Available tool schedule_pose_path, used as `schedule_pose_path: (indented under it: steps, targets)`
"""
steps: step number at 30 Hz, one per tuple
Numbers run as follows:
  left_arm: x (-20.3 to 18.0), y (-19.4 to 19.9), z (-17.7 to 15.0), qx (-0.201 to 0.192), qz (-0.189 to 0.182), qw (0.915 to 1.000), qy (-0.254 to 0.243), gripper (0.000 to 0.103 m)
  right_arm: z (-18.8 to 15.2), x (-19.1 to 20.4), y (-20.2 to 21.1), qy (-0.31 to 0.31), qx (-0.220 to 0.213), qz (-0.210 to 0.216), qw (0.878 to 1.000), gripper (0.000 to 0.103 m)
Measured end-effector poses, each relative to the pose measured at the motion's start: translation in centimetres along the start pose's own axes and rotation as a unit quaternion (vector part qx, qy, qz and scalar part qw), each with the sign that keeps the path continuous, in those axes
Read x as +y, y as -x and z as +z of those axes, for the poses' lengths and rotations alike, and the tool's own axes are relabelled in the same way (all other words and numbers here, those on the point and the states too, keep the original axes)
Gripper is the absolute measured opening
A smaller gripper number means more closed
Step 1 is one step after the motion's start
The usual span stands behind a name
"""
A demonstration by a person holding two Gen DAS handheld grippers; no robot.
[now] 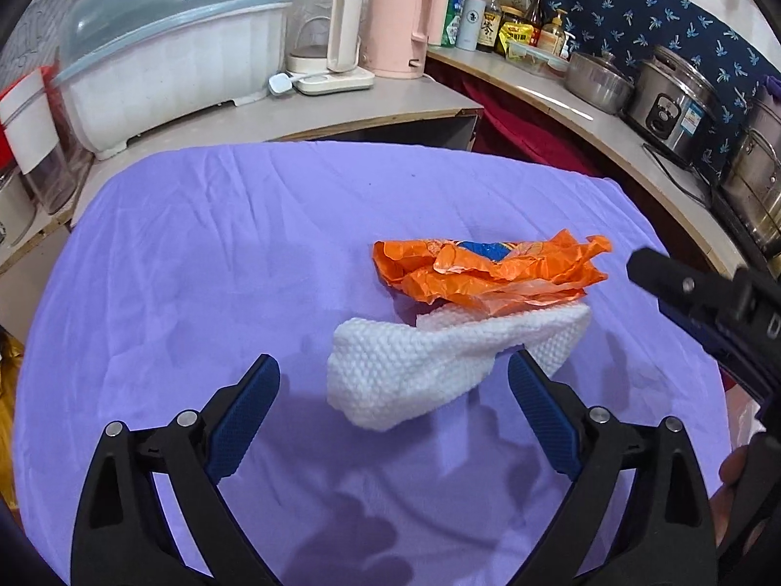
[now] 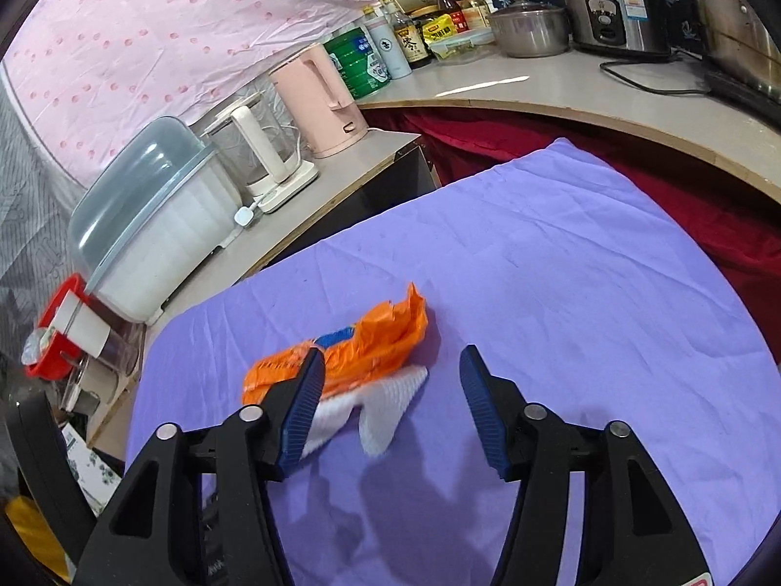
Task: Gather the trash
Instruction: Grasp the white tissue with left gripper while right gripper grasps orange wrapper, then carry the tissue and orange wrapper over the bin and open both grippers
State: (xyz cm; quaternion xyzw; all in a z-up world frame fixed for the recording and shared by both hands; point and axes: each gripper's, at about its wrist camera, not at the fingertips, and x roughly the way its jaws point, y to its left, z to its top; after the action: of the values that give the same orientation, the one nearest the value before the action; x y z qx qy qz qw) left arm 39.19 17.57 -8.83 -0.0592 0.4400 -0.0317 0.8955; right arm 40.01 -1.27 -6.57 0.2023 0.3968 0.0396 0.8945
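Two bits of trash lie touching on the purple cloth: a crinkly orange wrapper and a soft white paper towel. Both look light and squashy; pinch a bunched middle. Left hand-held gripper and right hand-held gripper both gape wide, holding nothing.

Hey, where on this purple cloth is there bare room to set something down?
The purple cloth is bare left of the white paper towel and behind the orange wrapper, up to its far edge. The right half is bare too, as the right wrist view shows. It is crowded only where those two lie touching; the counters around are packed.
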Motion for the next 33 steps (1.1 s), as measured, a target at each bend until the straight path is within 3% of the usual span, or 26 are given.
schedule_pose_path:
  steps: [2, 10, 12, 13, 15, 17, 19, 33]
  targets:
    - [0.0, -0.7, 0.1, 0.005, -0.004, 1.0000, 0.002, 0.087, 0.3, -0.2, -1.0, -0.004, 0.004, -0.001, 1.000, 0.058]
    - [-0.2, -2.2, -0.1, 0.022, -0.028, 0.9994, -0.002, 0.032, 0.7, -0.3, -5.2, -0.018, 0.039, 0.011, 0.999, 0.059]
    - [-0.3, -2.2, -0.2, 0.021, -0.025, 0.9994, -0.005, 0.023, 0.6, -0.3, -5.8, -0.018, 0.047, 0.017, 0.999, 0.051]
    - [-0.3, -2.2, -0.2, 0.022, -0.027, 0.9994, -0.004, 0.020, 0.5, -0.2, -6.1, -0.016, 0.050, 0.020, 0.998, 0.036]
    - [-0.4, -2.2, -0.2, 0.024, -0.027, 0.9993, -0.003, 0.014, 0.3, 0.0, -6.2, -0.007, 0.053, 0.021, 0.998, 0.030]
    - [-0.5, -2.0, -0.2, 0.023, -0.025, 0.9994, -0.004, 0.009, 0.1, 0.0, -5.5, -0.002, 0.043, 0.021, 0.999, 0.018]
    - [-0.7, -1.6, -0.3, 0.020, -0.019, 0.9996, -0.008, 0.008, 0.1, -0.2, -4.6, 0.001, 0.032, 0.019, 0.999, 0.014]
    - [-6.0, 6.5, -0.5, -0.029, -0.028, 0.9984, -0.040, 0.007, 1.2, -3.7, 7.6, -0.012, -0.056, -0.009, 0.998, 0.012]
